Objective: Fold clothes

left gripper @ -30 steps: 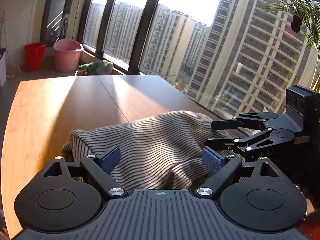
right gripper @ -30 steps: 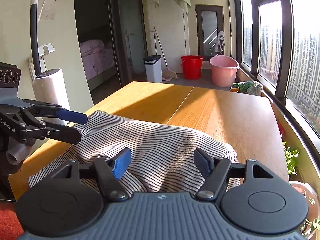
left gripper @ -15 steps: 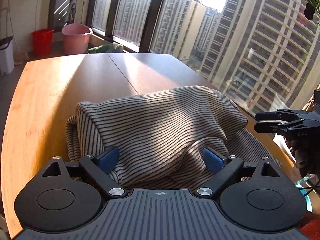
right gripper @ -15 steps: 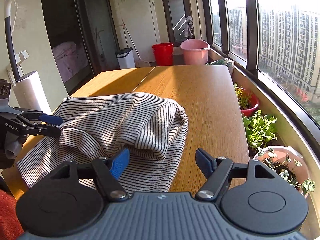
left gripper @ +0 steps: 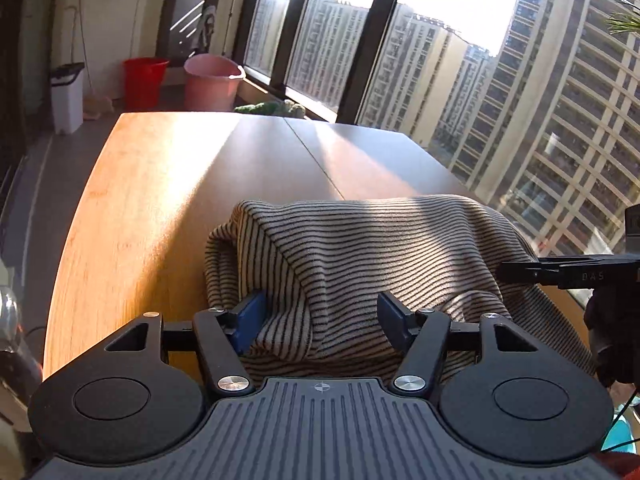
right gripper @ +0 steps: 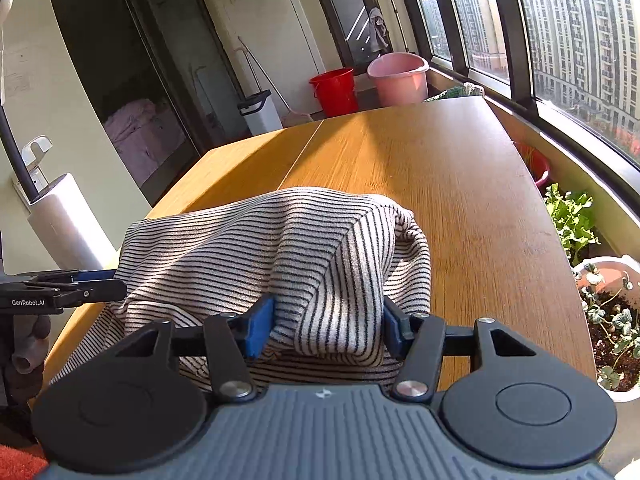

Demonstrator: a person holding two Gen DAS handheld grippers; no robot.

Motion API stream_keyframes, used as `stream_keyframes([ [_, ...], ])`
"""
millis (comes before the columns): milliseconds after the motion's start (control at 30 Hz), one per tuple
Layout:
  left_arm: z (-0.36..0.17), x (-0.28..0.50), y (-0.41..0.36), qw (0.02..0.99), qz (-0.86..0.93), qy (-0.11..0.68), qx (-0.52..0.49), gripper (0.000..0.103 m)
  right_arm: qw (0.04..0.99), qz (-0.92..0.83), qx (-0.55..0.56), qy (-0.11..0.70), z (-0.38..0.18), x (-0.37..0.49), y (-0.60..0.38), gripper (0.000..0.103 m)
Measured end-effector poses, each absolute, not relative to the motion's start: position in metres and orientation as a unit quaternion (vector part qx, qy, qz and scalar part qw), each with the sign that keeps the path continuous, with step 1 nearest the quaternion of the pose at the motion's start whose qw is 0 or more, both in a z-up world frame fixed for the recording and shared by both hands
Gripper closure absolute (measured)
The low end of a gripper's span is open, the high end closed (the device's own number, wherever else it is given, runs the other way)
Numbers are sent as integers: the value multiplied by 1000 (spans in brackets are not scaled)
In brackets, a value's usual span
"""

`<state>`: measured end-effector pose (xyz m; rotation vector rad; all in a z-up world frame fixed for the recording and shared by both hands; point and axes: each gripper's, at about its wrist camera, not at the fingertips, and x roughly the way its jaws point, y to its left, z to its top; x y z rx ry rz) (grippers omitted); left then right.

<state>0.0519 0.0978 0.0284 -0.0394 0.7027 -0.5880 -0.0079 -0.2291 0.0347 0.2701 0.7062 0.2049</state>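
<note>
Presently both sets of tongs are closing on the same garment. The left tongs (left gripper: pixel 320 320) have a bunched fold of the striped sweater (left gripper: pixel 360 256) between their blue pads (left gripper: pixel 250 320), the left pad against the cloth, the right pad apparently just clear of it; not yet a firm clamp. The right tongs (right gripper: pixel 326 326) have a hanging fold between them, with both pads (right gripper: pixel 260 328) touching the fabric, so a grip appears made or nearly made.

The sweater (right gripper: pixel 248 248) lies heaped at the near end of the wooden counter (right gripper: pixel 460 184), one edge spilling toward the near rim. Judged from its drape and soft ridges, it is a light, limp knit: it will sag, stretch and slump, will not break, and should grip well between padded jaws. Best hold is likely at a seam or hem at opposite corners, taking one thickness only; the present bunches may gather several layers and spoil a flat fold.
</note>
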Motion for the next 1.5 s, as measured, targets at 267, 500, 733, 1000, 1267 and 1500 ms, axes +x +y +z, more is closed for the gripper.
stream_keyframes([
  [267,30,129,81,919,-245,310,4,42,930,74,107,344,34,70,-231,48],
  [500,41,152,112,892,-270,342,-121,22,928,70,150,333,36,81,-247,42],
  [733,38,156,81,895,-261,356,-67,63,937,73,104,326,40,91,-231,55],
  [1000,95,107,91,912,-289,286,-49,73,954,120,64,268,96,51,-221,69],
  [1267,56,38,115,894,-310,320,-55,70,938,144,92,302,70,-9,-225,68],
  [1500,32,38,138,900,-272,336,-53,45,933,122,84,329,46,-6,-232,51],
])
